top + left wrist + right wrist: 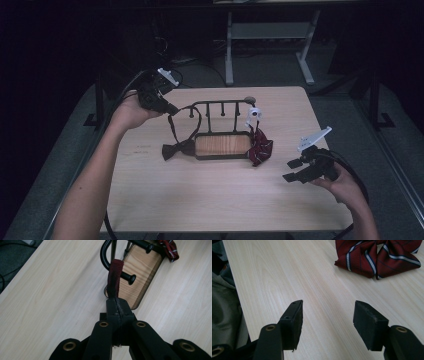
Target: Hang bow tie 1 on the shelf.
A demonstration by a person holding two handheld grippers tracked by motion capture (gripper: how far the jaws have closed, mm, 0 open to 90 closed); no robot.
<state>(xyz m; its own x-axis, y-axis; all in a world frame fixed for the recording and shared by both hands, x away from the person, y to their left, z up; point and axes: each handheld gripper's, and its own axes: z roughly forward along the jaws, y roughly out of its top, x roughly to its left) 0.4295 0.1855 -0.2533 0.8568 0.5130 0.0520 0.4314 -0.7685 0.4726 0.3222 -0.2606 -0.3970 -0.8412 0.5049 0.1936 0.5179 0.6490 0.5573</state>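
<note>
A black metal rack (220,104) with pegs and a wooden base (222,145) stands mid-table. A dark bow tie (176,149) lies at the base's left end. Its strap (172,127) rises to my left gripper (172,109), which is held above the table's back left. In the left gripper view that gripper (118,302) is shut on the dark red strap (115,277), beside a rack peg (128,277). A red striped bow tie (260,147) rests at the rack's right end. My right gripper (291,170) hovers near the right edge, open and empty (328,315), short of the striped tie (377,255).
A small white piece (253,114) sits at the rack's right post above the striped tie. The light wooden table (200,195) has bare room in front of the rack. A grey metal frame (270,35) stands on the floor behind the table.
</note>
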